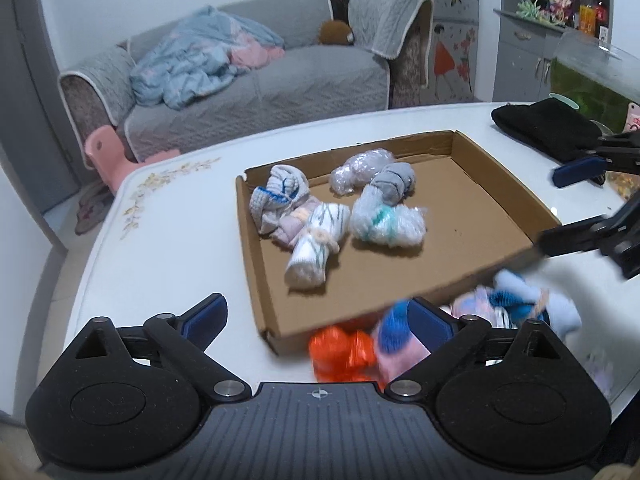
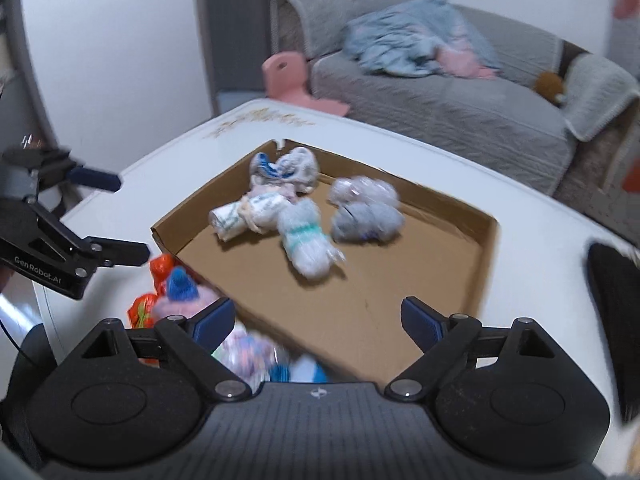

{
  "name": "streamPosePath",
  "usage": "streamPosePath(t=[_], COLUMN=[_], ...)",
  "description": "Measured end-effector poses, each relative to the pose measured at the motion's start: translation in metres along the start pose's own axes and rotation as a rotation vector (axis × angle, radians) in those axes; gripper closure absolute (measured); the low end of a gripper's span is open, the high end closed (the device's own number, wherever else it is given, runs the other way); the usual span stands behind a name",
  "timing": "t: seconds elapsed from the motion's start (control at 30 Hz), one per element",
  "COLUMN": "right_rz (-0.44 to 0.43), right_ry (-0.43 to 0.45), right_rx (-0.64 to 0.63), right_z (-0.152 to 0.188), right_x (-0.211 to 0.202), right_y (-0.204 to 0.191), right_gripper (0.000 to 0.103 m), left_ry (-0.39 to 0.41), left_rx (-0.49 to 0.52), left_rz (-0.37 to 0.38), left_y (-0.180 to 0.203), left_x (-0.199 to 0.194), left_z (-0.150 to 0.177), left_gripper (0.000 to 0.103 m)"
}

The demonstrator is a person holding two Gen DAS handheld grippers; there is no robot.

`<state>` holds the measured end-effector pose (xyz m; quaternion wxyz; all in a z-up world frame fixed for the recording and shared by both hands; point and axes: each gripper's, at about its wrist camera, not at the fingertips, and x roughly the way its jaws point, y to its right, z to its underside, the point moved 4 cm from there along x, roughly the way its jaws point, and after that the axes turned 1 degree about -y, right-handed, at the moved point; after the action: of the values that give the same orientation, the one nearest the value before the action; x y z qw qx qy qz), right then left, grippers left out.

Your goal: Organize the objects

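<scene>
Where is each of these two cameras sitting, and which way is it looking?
Left wrist: sits on the left gripper, looking down over the cardboard tray toward the sofa; its own open fingers show, and the right gripper at the right edge.
Right wrist: sits on the right gripper, facing the same tray; its open fingers show, and the left gripper at the left edge.
Shared: tray, sock bundles, white table, sofa.

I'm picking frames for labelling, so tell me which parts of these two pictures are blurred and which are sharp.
Left wrist view: the socks in the shallow brown cardboard tray are fairly sharp; the loose pile of coloured sock bundles at its near edge is smeared. Right wrist view: blurred almost throughout, including the grey sofa; only the right tongs are crisp. Both views bend straight edges, fisheye style.
</scene>
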<state>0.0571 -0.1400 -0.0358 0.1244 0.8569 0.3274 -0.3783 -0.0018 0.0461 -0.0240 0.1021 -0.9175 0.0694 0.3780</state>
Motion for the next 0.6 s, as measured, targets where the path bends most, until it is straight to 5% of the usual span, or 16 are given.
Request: streamPosePath(t=[0.33,0.6], right_rz=[-0.03,-0.088], right_ry=[0.121,0.152], right_rx=[0.013,-0.105], right_z=[0.102,0.129], right_x=[-0.04,-0.027], right_y=[-0.017,-0.039], right_gripper=[0.013,0.019], left_ry=[0.121,0.11], left_rx=[-0.031,0.038], left_rz=[0.104,0.145], left_y=[0.05,0.095], left_x=[-0.036,-0.018], left_z=[0.093,0.109], left_gripper=[0.001,0.001])
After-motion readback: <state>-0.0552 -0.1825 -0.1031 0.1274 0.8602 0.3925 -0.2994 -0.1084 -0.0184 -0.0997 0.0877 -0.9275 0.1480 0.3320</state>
